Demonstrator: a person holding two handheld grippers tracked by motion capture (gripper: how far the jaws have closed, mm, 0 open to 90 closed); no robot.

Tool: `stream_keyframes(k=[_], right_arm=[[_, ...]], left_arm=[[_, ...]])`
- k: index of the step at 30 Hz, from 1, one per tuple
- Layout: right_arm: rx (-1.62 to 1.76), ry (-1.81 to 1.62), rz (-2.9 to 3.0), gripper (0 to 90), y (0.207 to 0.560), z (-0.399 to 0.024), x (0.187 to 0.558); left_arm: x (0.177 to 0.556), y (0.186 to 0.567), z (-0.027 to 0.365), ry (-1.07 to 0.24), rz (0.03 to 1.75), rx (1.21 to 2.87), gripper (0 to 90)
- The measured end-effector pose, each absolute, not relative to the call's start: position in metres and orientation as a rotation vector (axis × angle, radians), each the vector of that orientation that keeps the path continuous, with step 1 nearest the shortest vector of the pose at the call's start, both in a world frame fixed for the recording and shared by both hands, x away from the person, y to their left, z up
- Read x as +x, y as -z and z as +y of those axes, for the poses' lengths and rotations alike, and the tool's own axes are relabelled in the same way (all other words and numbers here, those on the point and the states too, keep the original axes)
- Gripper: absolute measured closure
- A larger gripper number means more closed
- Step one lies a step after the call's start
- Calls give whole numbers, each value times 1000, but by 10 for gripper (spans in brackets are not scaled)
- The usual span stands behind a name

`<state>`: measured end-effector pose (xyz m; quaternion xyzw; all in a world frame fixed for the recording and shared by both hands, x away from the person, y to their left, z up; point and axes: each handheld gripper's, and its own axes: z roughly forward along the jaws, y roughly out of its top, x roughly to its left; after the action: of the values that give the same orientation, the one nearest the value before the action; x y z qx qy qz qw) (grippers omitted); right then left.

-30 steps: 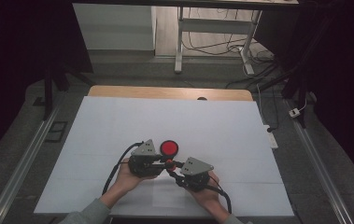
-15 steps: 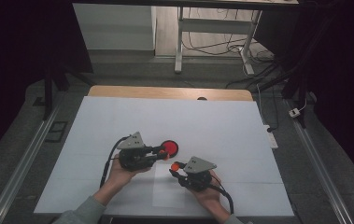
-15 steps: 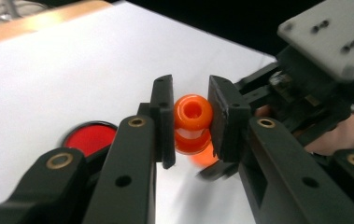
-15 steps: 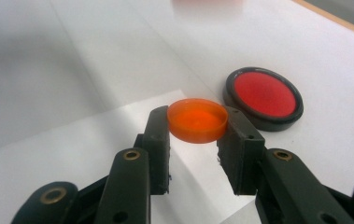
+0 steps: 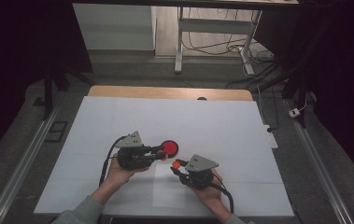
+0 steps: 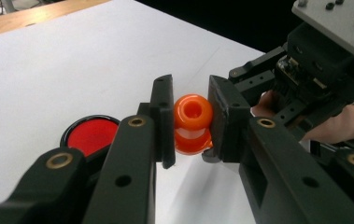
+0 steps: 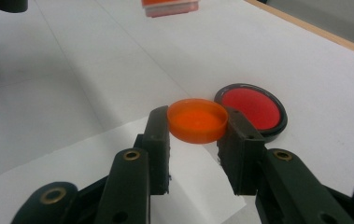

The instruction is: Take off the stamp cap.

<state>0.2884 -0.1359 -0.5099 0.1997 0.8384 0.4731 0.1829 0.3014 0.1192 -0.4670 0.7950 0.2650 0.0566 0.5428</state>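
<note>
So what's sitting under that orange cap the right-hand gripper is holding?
The orange cap is clamped in the right gripper above a white sheet of paper. Beside it lies a red ink pad. The paper directly beneath the cap is covered.

Surface open across upper frame and far left; only red disc obstructs, centre frame.

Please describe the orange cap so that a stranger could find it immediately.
On the white table, look at the right claw. Between its jaws sits the orange cap, shallow and open-topped, unlike the flat red disc with a black rim lying beside it.
</note>
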Motion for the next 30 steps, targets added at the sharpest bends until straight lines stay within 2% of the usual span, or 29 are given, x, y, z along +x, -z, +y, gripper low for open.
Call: stream_keyframes(k=[13,30], right_arm=[[592,-1328,2347,648,509,-146,291],[711,-1324,2273,647,506,-191,290]], left_arm=[[301,468,119,-128,635,1901,720],[302,470,117,-127,641,1933,719]])
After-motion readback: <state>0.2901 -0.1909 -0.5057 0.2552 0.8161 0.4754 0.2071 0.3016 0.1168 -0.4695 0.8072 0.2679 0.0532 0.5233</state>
